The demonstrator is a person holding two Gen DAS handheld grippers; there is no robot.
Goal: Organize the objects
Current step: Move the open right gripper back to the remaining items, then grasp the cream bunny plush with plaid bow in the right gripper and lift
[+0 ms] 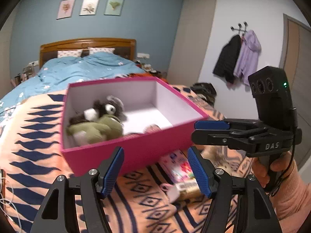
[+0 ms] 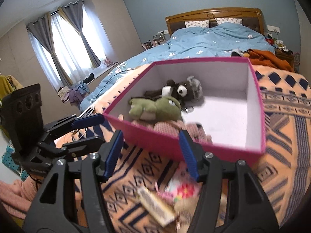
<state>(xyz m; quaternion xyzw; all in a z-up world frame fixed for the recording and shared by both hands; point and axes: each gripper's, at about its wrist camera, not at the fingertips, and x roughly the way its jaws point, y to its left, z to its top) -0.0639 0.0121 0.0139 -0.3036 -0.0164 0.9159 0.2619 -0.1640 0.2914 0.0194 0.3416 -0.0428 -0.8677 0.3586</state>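
The pink box (image 2: 194, 143) stands open-topped on the bed (image 2: 281, 136), its right half bare down to the floor of it. Two soft toys (image 2: 165, 101) and a pink knitted thing (image 2: 175, 127) crowd its left and near parts. Before the box, a small package (image 2: 155, 205) and a bright card (image 2: 182, 190) lie on the blanket; beside them the blanket is free.

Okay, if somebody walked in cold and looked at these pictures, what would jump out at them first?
Most likely the bright pink box, open on the orange patterned blanket at the foot of the bed. Inside, against one wall, lie a green plush toy and a dark brown plush toy side by side. Nearer the cameras, the left gripper and right gripper stand open and empty, with small colourful items blurred on the blanket below.
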